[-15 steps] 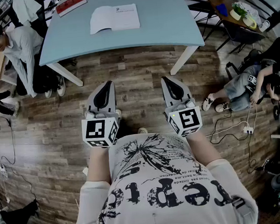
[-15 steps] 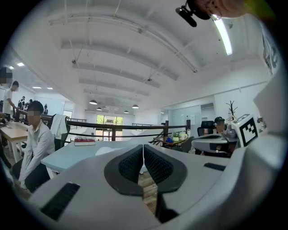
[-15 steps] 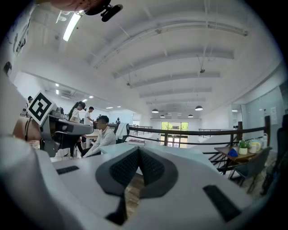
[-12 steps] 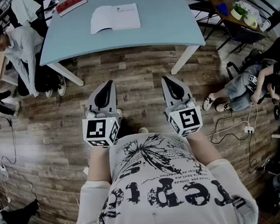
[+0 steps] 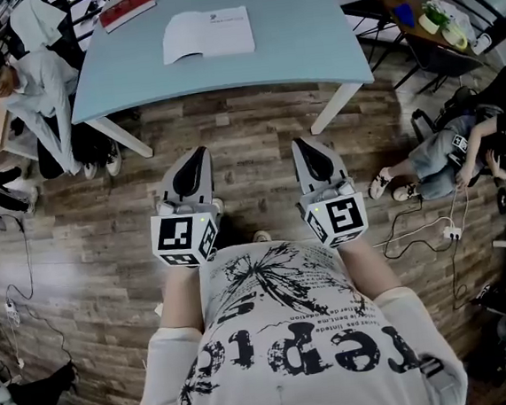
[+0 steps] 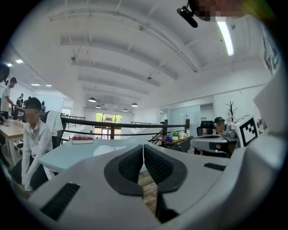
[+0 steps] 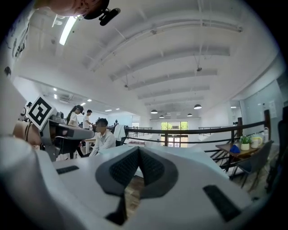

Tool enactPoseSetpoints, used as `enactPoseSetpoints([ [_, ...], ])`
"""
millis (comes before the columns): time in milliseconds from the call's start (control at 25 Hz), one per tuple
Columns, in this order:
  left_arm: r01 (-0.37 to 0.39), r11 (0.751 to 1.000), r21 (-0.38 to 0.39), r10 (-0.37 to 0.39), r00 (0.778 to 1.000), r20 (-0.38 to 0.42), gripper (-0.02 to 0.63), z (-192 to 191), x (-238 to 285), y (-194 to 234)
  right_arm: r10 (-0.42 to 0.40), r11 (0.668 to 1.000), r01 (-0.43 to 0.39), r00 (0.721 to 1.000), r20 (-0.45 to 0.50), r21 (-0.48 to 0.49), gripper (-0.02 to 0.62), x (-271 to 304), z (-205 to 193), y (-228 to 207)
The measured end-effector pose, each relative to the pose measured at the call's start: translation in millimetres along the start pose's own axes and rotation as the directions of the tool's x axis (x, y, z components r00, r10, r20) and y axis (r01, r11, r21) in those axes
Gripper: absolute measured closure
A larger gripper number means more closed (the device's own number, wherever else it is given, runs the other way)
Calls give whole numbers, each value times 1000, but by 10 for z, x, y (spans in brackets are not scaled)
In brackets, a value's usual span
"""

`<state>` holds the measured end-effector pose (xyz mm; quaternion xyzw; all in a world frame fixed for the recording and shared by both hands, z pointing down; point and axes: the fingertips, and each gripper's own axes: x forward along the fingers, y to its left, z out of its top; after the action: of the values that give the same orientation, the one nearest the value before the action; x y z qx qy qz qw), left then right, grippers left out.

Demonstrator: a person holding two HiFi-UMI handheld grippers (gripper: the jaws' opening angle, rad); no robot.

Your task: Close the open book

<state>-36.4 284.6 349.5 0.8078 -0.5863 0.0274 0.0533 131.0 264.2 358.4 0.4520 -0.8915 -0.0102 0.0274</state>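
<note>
Foremost, open book (image 5: 207,33): flat, pages up, on the pale blue table (image 5: 309,49), with a red book (image 5: 128,8) at the table's far left corner. Left gripper (image 5: 195,154) and right gripper (image 5: 307,145): side by side over the wooden floor (image 5: 245,122), well short of the table, per the head view. Gripper views alone show the jaws: each pair pressed together, nothing between.

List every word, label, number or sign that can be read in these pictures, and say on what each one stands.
T-shirt: large letters, perhaps "rep", creased; the rest is uncertain. The small lines above them are too small to read.
Open book: a small mark on the right page, too small to read.
Red book: cover print is blurred.
Left marker cube, right marker cube: black-and-white square patterns, no letters.
</note>
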Motion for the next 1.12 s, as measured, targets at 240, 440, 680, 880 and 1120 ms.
enactPoseSetpoints([
  [240,-6,1000,-12,6,999,-33,584,-114,139,54,-23,1000,23,999,-38,14,584,110,-160,-138],
  [440,-11,1000,-23,9,998,-63,584,-182,454,352,-32,999,32,998,-55,11,584,506,-216,-237],
  [680,4,998,-56,-8,998,-65,584,-185,1173,857,-53,999,52,995,-81,-6,584,1251,-267,-471],
  [880,38,997,-68,-42,997,-61,584,-76,1892,1352,-79,997,79,992,-102,-4,584,2093,-260,-678],
  [1120,66,995,-70,-71,995,-76,584,50,2707,2063,-108,994,107,988,-115,-13,584,3117,-199,-925],
])
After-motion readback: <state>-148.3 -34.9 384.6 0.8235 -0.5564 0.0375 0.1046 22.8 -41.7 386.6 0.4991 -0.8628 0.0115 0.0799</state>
